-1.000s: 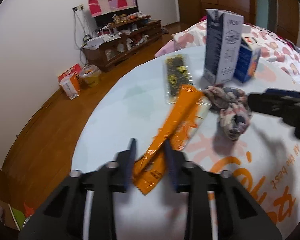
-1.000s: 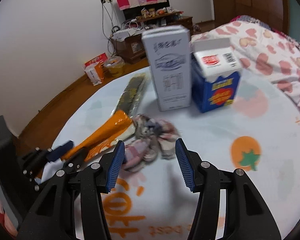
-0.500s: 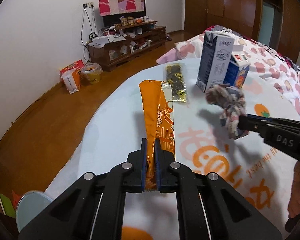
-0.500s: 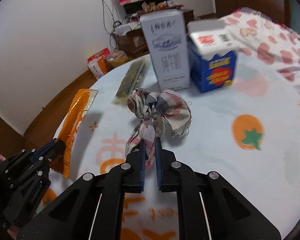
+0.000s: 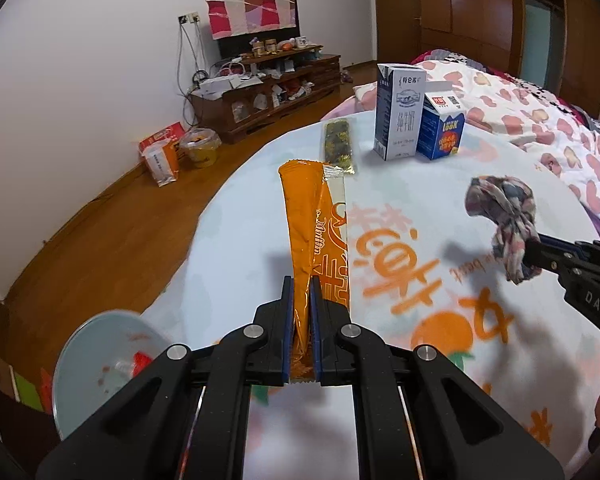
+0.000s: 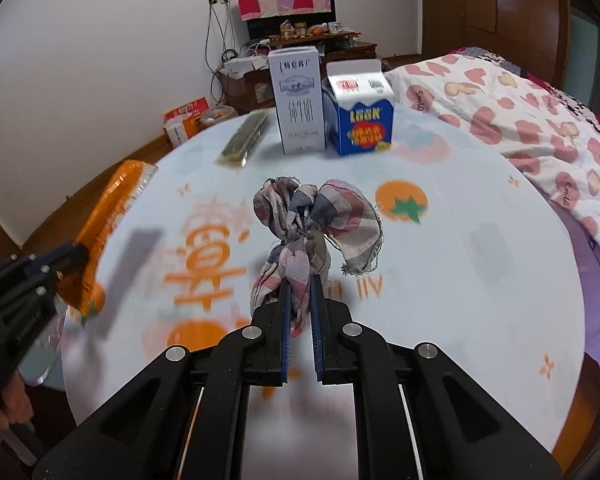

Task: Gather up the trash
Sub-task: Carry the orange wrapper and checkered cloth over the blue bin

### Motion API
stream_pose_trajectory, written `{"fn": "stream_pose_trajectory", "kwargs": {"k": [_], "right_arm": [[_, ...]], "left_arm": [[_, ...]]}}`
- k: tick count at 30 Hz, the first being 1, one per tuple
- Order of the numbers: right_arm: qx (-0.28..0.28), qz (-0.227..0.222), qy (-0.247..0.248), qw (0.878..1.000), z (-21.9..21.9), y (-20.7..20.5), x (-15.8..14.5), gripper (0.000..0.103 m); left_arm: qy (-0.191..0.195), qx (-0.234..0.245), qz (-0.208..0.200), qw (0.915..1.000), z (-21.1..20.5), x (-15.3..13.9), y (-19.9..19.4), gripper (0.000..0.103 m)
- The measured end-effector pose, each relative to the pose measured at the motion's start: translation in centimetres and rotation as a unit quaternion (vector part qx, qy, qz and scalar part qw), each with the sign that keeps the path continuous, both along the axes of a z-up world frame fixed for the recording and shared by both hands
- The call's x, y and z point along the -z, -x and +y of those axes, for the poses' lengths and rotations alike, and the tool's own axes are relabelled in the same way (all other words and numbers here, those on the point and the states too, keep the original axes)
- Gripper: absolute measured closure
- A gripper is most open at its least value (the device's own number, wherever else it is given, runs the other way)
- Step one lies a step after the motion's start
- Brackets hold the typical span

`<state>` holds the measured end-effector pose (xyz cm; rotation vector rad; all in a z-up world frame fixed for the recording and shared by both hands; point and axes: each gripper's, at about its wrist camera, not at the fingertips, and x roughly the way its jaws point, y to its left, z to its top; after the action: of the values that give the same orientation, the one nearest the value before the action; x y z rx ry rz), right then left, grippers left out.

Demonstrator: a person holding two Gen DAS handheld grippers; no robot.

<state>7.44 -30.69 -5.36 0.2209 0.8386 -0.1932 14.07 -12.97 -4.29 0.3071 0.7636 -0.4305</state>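
My left gripper [image 5: 300, 284] is shut on a long orange snack wrapper [image 5: 304, 216] and holds it above the round table [image 5: 420, 184]. The wrapper also shows in the right wrist view [image 6: 112, 204]. My right gripper [image 6: 300, 284] is shut on a crumpled plaid cloth [image 6: 316, 220], lifted off the table; the cloth also shows at the right of the left wrist view [image 5: 504, 216]. A green-and-gold wrapper [image 5: 337, 146] lies flat on the far side of the table.
A tall white milk carton [image 6: 298, 100] and a blue carton [image 6: 360, 108] stand at the table's far edge. A pale round bin [image 5: 100, 364] sits below the table's left edge. A bed with heart-print bedding [image 6: 520, 120] is on the right.
Both grippers closed, the left on the orange wrapper and the right on the plaid cloth, then lifted them and drew back from the table. The pale bin came into view at lower left.
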Motion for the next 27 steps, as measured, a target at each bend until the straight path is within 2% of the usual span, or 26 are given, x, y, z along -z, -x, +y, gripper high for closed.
{"fn": "stream_pose_trajectory", "kwargs": {"k": [12, 27], "right_arm": [[-0.008, -0.007, 0.002, 1.000, 3.3, 5.8, 0.4, 0.093], [-0.054, -0.010, 0.006, 0.998, 8.6, 7.0, 0.8, 0.093]], "left_arm": [[-0.005, -0.032, -0.006, 0.9994, 3.9, -0.2, 5.5, 0.095], [-0.004, -0.077, -0.012, 0.9969, 9.1, -0.2, 8.2, 0.095]]}}
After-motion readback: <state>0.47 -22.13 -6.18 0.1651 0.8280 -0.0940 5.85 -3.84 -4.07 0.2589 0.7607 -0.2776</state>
